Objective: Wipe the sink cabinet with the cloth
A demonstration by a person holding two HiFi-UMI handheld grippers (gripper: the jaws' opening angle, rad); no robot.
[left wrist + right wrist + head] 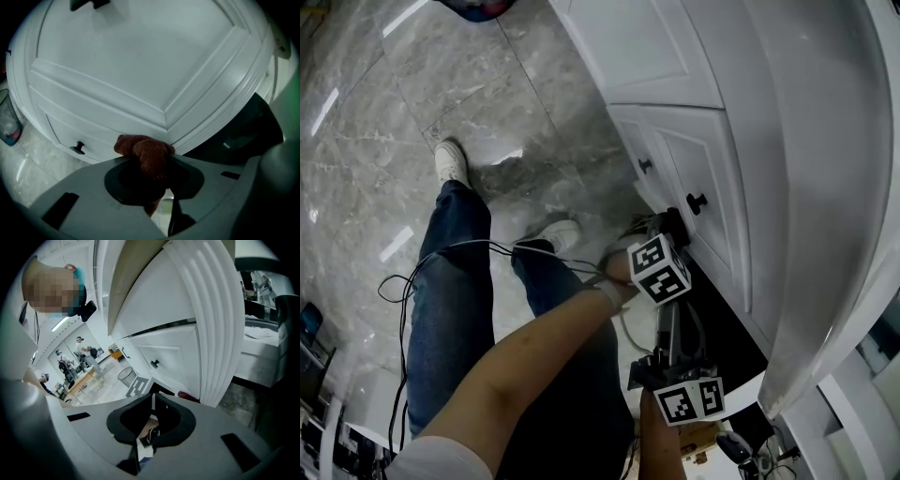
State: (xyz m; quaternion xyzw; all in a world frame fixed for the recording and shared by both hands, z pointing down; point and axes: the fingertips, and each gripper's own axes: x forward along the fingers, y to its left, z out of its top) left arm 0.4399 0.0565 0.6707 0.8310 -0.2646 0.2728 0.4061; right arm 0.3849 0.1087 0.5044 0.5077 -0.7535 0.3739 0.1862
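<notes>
My left gripper [145,161] is shut on a rust-brown cloth [146,151], and the bunched cloth presses against the lower moulding of a white panelled cabinet door [131,56]. From the head view, the left gripper [673,227] sits against the cabinet front just below a black knob [697,202]. The right gripper [668,317] hangs lower, right behind the left one, its jaws together and holding nothing. In the right gripper view, those jaws [153,404] point at the ribbed door edge [213,333], and a sliver of cloth [187,396] shows beyond them.
A second knob [78,147] sits on a lower drawer front. To the right of the door is a dark cabinet opening [243,129]. Grey marble floor [412,112], the person's legs and a trailing cable [441,258] lie to the left.
</notes>
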